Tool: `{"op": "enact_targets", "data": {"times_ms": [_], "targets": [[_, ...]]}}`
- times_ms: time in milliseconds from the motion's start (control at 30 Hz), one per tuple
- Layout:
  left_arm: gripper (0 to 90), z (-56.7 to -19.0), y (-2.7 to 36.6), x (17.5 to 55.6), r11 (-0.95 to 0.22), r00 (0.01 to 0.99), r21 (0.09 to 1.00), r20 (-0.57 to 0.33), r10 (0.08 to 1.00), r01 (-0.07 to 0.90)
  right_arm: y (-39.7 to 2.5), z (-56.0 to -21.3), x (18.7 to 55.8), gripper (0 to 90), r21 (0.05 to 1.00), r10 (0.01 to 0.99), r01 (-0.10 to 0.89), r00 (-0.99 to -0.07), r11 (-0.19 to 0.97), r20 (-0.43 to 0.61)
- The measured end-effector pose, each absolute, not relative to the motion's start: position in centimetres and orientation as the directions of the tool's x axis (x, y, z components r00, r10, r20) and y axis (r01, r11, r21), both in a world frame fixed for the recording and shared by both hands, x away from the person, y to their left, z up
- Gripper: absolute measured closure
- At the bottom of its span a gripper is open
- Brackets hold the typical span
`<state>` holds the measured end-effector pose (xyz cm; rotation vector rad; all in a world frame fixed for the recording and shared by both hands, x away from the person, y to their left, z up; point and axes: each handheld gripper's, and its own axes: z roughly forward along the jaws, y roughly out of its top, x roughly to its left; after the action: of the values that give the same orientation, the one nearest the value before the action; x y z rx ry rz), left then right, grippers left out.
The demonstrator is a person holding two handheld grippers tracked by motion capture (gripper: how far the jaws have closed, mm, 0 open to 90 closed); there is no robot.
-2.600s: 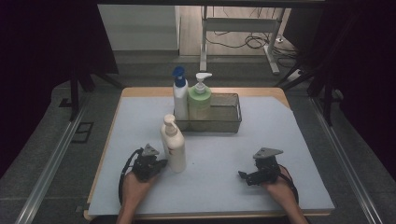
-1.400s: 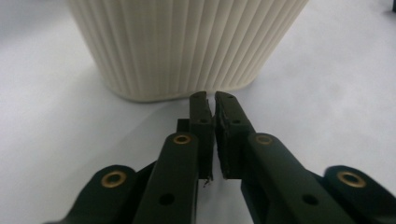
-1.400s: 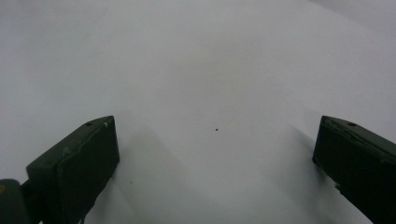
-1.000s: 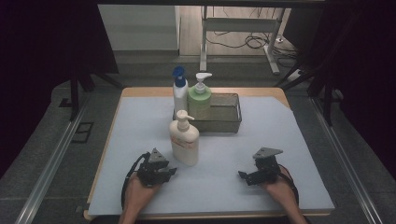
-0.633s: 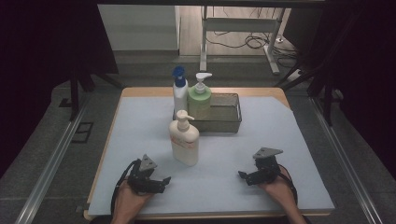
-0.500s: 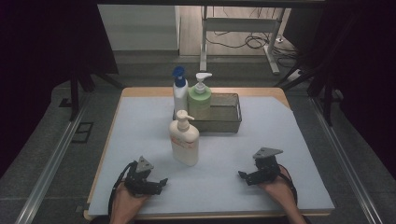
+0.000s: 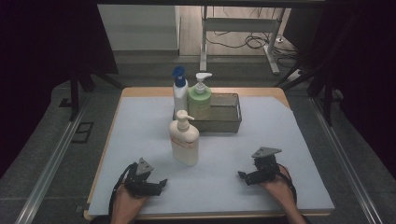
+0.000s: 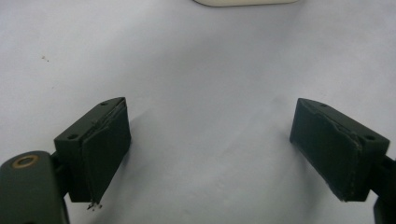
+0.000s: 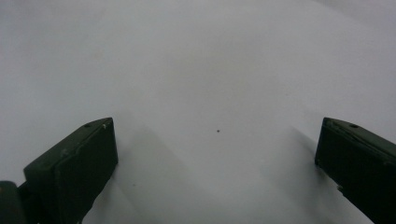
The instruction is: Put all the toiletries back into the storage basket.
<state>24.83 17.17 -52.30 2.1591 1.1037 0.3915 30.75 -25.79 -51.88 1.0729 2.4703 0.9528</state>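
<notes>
Having let go and backed toward the lower left, the left claw (image 7: 156, 183) gapes wide, leaving the cream plastic pump bottle (image 7: 184, 140) upright before the basket, apparently placed.

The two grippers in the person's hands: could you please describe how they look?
Both the left gripper and the right gripper are black, each topped by a grey three-cornered plate and trailing a black cable. Each has two blocky black jaws with flat, dark pads.
</notes>
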Motion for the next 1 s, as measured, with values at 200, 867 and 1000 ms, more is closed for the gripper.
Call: {"op": "enact_targets", "data": {"times_ms": [200, 867, 1000], "targets": [[12.2, -52.3, 17.2, 24.8, -0.415, 0.596, 0.684, -0.037, 0.802, 0.6, -25.6, -51.1, 30.5, 0.0, 0.69, 0.721, 0.524, -0.693, 0.5, 0.004], [12.3, -52.3, 17.2, 24.8, -0.419, 0.598, 0.681, -0.034, 0.801, 0.6, -22.8, -47.6, 30.5, 0.0, 0.775, 0.639, 0.417, -0.769, 0.474, 0.023], [12.3, -52.3, 17.2, 24.8, -0.414, 0.596, 0.684, -0.037, 0.802, 0.601, -21.9, -47.0, 30.8, 0.0, 0.784, 0.625, 0.41, -0.78, 0.467, 0.036]]}}
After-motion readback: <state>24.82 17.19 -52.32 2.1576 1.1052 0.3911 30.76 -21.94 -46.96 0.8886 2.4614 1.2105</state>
